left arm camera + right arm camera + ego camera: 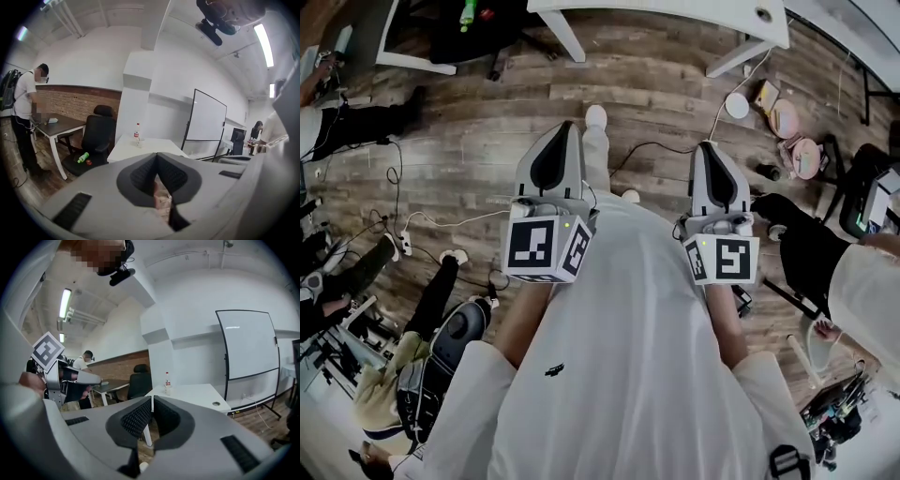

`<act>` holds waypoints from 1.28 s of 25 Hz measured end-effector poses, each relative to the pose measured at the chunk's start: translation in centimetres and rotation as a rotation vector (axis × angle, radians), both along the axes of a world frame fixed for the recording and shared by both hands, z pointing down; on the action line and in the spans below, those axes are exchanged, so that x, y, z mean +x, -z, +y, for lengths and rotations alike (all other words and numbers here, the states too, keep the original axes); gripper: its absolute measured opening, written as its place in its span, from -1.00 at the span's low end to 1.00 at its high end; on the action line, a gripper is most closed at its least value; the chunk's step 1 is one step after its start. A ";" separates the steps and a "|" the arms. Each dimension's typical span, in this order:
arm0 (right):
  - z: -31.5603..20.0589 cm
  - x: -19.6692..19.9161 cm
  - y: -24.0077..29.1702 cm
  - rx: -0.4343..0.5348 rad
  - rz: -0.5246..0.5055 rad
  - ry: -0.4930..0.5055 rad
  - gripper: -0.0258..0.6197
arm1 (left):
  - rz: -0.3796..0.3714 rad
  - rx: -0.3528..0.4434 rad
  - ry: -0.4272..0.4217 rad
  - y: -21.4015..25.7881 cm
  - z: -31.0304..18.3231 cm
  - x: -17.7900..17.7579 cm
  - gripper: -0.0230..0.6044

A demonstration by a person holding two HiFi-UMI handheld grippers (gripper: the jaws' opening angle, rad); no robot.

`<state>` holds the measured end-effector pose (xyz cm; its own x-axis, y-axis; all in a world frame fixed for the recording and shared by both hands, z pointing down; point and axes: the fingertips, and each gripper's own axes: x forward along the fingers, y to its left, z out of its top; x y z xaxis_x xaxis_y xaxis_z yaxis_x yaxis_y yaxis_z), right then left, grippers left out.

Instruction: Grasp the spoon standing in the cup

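I hold both grippers side by side at my waist over the wooden floor. The left gripper (566,127) and the right gripper (709,145) both have their jaws shut, with nothing between them. The left gripper view shows its shut tips (156,154) aimed at a white table (150,146) some way off. On that table a small cup (139,142) stands beside a clear bottle (137,132). The right gripper view shows the same cup (168,390) and bottle (167,379) beyond its shut tips (152,398). The spoon is too small to make out.
A black office chair (96,136) with a green bottle (83,158) on its seat stands left of the white table. A whiteboard (204,123) stands to its right. A person (23,108) stands by a dark desk (63,124). Cables, bags and seated people ring the floor around me.
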<state>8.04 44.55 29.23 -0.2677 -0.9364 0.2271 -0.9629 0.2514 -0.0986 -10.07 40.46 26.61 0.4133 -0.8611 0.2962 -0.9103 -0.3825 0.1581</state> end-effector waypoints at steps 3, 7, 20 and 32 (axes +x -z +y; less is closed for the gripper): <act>-4.6 -0.5 0.1 0.010 0.016 -0.007 -0.91 | -0.001 -0.002 -0.029 -0.5 -4.6 -0.1 -0.96; -12.4 -0.9 0.7 0.009 0.032 -0.047 -0.91 | -0.009 -0.021 -0.081 -0.6 -12.5 -0.3 -0.96; -32.1 -2.5 2.2 -0.008 0.044 -0.176 -0.91 | 0.013 -0.040 -0.187 -0.6 -33.4 -1.9 -0.96; -41.9 -2.9 2.3 -0.010 0.044 -0.102 -0.91 | -0.010 -0.066 -0.253 -2.2 -41.6 1.3 -0.96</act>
<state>5.15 2.63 26.97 -0.1609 -0.9559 0.2458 -0.9868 0.1514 -0.0573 -8.79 -1.17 28.83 0.6097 -0.7095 0.3534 -0.7887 -0.5872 0.1819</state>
